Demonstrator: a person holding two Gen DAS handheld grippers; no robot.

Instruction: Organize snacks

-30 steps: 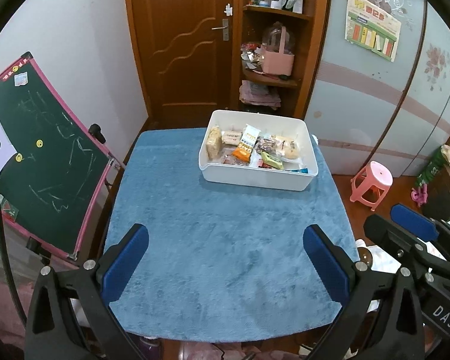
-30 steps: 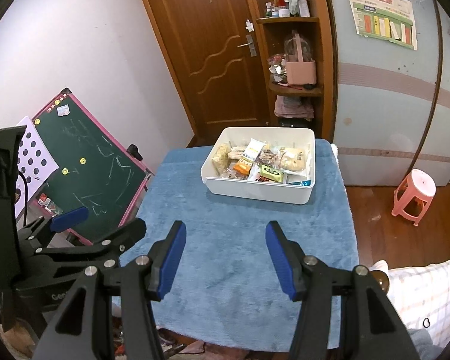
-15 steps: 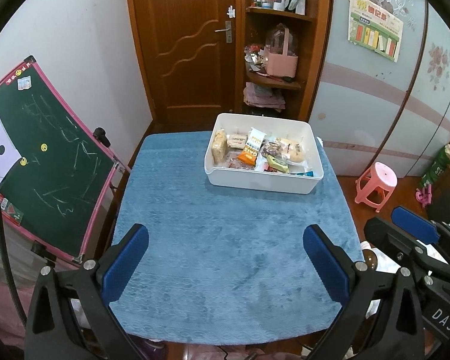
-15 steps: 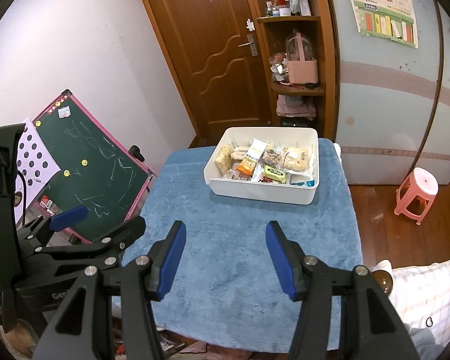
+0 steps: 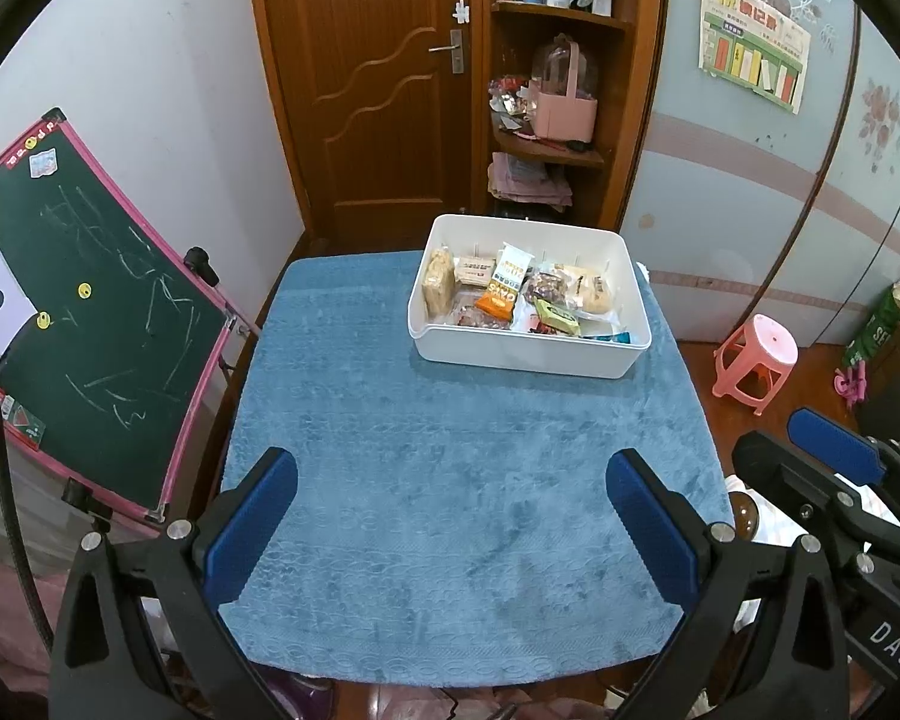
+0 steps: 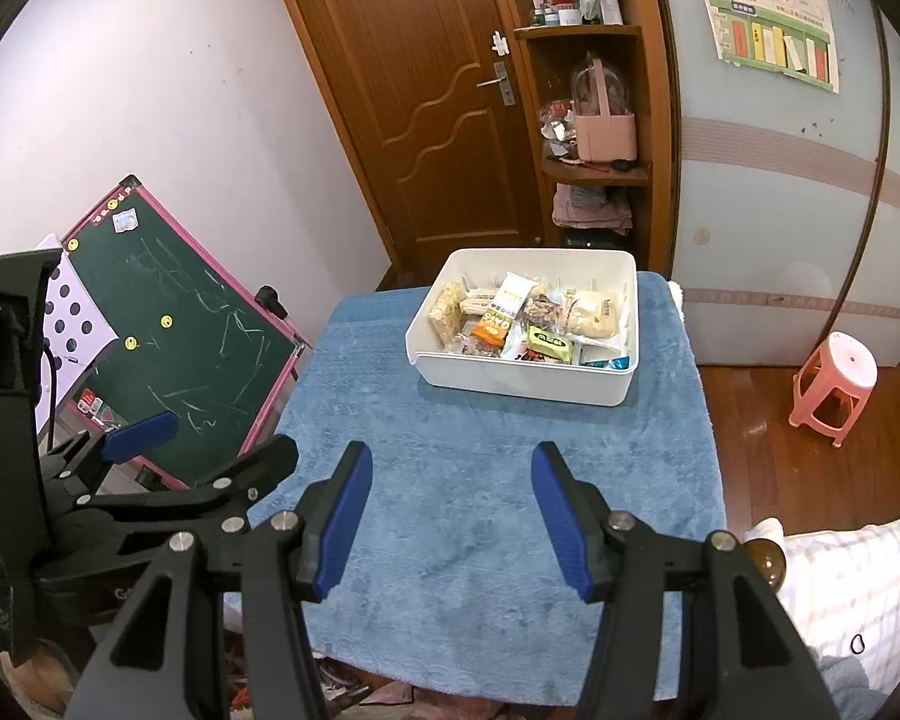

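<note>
At the far right of the counter (image 5: 450, 540), which is draped in a blue plush cloth (image 6: 486, 468), sits a white bin (image 5: 528, 354) filled with wrapped snacks (image 5: 510, 300): an orange packet, a green one, pale biscuit bars and a round bun-like pack lie loosely heaped inside it. Compared with a second ago, the bin sits slightly lower and more to the right in the left wrist view, and the chalkboard (image 5: 90, 312) leaning at the left has slid a little that way too; in the right wrist view the scene looks nearly the same, with only a faint shift. Neither claw has changed its spread. The left claw (image 5: 450, 534) hovers over the near part of the cloth with its blue pads wide apart and nothing between them. The right claw (image 6: 450, 516) hangs beside it, its pads parted by a narrower gap, also empty, well short of the bin. A pink stool (image 6: 834, 384) stands on the wooden floor to the right, and a brown door (image 5: 378, 84) closes off the room behind.
</note>
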